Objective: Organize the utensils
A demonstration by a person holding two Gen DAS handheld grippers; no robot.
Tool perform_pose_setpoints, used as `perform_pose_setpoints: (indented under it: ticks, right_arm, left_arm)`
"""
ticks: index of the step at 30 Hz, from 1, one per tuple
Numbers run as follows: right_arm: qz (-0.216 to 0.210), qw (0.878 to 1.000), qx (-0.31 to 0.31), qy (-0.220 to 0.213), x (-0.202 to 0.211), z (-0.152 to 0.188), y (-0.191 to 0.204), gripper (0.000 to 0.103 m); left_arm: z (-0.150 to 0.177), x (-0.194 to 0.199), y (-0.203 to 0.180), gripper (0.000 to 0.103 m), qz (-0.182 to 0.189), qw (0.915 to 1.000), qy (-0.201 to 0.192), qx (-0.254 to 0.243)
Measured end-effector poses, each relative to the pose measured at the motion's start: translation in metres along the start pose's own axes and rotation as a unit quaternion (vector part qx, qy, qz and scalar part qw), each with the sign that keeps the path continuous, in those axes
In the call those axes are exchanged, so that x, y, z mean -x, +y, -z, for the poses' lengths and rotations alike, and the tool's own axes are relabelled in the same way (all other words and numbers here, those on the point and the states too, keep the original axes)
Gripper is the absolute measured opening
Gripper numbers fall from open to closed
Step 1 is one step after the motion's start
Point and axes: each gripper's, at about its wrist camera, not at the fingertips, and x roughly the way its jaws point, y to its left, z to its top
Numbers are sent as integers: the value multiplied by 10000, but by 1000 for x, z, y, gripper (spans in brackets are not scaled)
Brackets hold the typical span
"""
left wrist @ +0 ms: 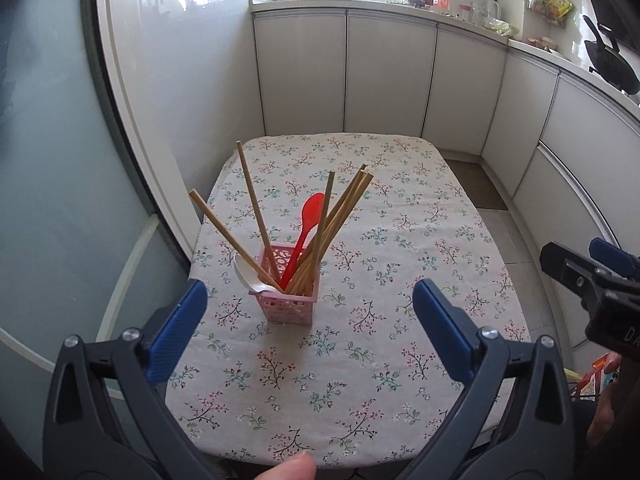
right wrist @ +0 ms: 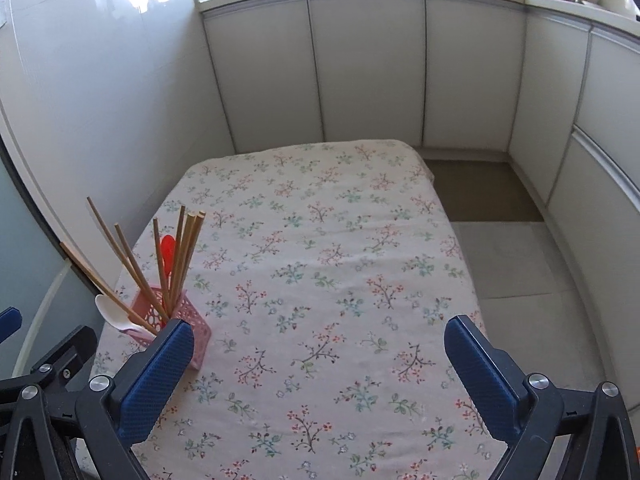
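Observation:
A pink lattice basket (left wrist: 289, 306) stands on the floral tablecloth (left wrist: 380, 264). It holds several wooden chopsticks (left wrist: 256, 208), a red spoon (left wrist: 308, 216) and a white spoon (left wrist: 249, 276) leaning over its left rim. My left gripper (left wrist: 310, 300) is open and empty, just in front of the basket. In the right wrist view the basket (right wrist: 198, 330) sits at the left with chopsticks (right wrist: 180, 256), red spoon (right wrist: 168, 250) and white spoon (right wrist: 114, 314). My right gripper (right wrist: 318, 338) is open and empty, over the cloth to the basket's right.
The table (right wrist: 320, 208) stands in a kitchen corner, with a wall and glass door on the left. White cabinets (left wrist: 388, 80) run along the back and right. The other gripper (left wrist: 592, 276) shows at the right edge. Tiled floor (right wrist: 520, 264) lies right of the table.

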Motion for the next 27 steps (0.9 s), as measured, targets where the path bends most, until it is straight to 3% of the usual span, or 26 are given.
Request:
perform_pose_setpoints:
  ticks: [27]
  right_arm:
    - [-51,9998,-104,136,-8,5,-3,103]
  left_arm:
    - [0,-5,-6,102,-3,10000,30,-53]
